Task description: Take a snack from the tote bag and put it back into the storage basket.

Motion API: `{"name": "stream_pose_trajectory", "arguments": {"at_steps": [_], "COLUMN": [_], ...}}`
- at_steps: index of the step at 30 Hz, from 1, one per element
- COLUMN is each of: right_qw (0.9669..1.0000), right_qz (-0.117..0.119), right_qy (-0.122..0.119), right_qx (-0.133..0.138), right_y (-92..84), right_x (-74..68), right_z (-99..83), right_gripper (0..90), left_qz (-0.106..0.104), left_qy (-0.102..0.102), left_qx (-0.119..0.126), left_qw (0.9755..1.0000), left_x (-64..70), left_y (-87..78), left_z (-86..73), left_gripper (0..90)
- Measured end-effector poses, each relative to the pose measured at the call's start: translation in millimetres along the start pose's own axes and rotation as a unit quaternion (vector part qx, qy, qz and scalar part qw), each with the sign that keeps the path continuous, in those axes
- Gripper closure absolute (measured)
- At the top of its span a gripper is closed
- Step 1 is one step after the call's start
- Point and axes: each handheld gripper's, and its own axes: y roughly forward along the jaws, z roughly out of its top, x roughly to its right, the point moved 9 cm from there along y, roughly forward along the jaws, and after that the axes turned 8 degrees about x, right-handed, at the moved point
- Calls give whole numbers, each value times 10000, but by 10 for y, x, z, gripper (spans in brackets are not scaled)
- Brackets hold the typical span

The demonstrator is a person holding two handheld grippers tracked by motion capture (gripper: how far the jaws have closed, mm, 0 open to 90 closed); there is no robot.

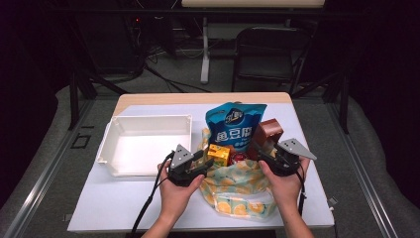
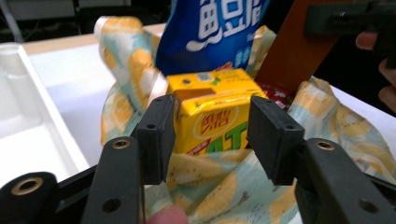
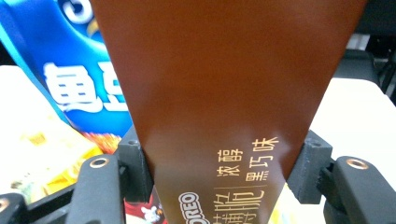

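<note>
Both grippers clamp snack packs inside the patterned cloth bag [image 1: 237,191] on the table [image 1: 99,208].
Left gripper [image 2: 212,135] grasps the light, stiff yellow drink carton [image 2: 212,119] by its sides; right gripper [image 3: 219,168] pinches the rigid brown Oreo box [image 3: 224,84] across its walls.

A white tray [image 1: 143,144] is sitting left of centre on the table [image 1: 109,203]. A blue snack bag [image 1: 235,124] is standing at centre, rising from a patterned cloth bag [image 1: 237,193]. A black chair [image 1: 265,54] is standing at upper right.

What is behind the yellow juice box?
Right behind the yellow juice box stands the blue snack bag, on the patterned cloth bag. The box hides the snack bag's bottom.
</note>
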Motion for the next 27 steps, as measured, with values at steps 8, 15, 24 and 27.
{"name": "stream_pose_trajectory", "arguments": {"at_steps": [8, 15, 24, 27], "right_qw": [9998, 9992, 9973, 9963], "right_qz": [109, 343, 661, 791], "right_qy": [-54, 37, 182, 221], "right_qx": [134, 222, 280, 263], "right_y": [-122, -204, -291, -301], "right_x": [-54, -152, -323, -409], "right_z": [286, 419, 528, 539], "right_gripper": [373, 373, 373, 373], "left_qz": [-351, -617, -983, -973], "left_qy": [280, 414, 494, 554], "left_qx": [279, 380, 265, 308], "left_qw": [9986, 9965, 9936, 9932], "left_x": [159, 299, 512, 559], "left_y": [83, 109, 172, 187], "left_z": [114, 214, 260, 293], "left_gripper": [375, 277, 193, 195]}}
